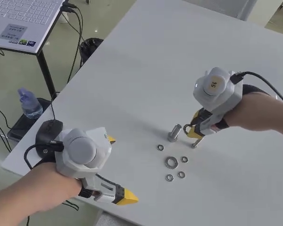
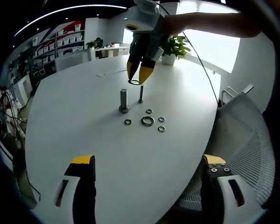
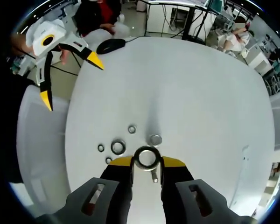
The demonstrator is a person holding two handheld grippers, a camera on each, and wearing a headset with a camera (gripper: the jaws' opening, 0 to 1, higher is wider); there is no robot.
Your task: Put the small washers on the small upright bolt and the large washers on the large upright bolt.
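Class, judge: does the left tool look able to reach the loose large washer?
Probably yes: the left tool is open, bare table leads to the loose large washer, the right tool hovers beyond.

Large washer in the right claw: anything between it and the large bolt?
Nothing visible. The washer is held in the right claw, with only an open gap to the large bolt.

A white tabletop is stretching ahead of the left tool. Far beyond the tool's tips, daylight is pouring through a window behind a potted plant, and shelves are lining the wall to the left. A mesh chair is standing off its right jaw. Left of the tool, a laptop is sitting above a pale green floor.
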